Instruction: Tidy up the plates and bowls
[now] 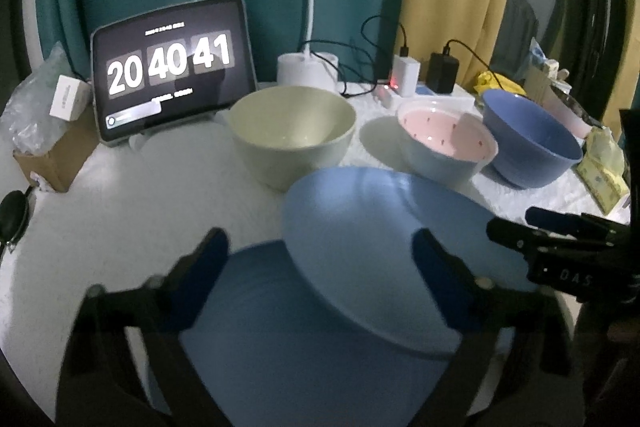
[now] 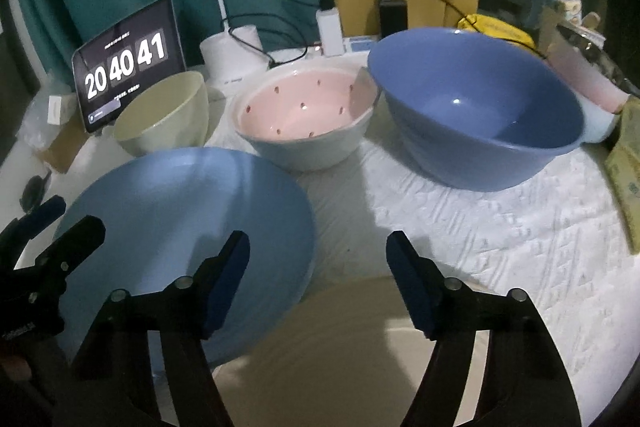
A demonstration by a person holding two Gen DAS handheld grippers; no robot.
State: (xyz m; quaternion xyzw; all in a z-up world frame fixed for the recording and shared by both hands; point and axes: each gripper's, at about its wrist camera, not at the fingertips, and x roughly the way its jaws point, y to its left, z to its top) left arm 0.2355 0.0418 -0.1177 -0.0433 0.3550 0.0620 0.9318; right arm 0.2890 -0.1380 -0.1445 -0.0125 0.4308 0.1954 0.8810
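Item: pale blue round plate [image 1: 380, 227], tilted, one edge on a darker blue flat plate [image 1: 280, 327].

Left gripper [image 1: 320, 259] — jaws spread, astride both, pinching nothing.

Right gripper [image 2: 318, 267] — spread over a cream round plate [image 2: 340, 339].

Risk: a nudge could slide the leaning plate off.

Surface: white quilted table cover [image 2: 480, 227]; three bowls behind; teal and yellow curtains.

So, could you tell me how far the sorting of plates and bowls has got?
Nothing looks stacked yet. The cream bowl, pink bowl and blue bowl stand apart on the white cloth. In hand: the open left gripper straddles the light blue plate, the open right gripper the cream plate. Neither is gripped. All grouping remains.
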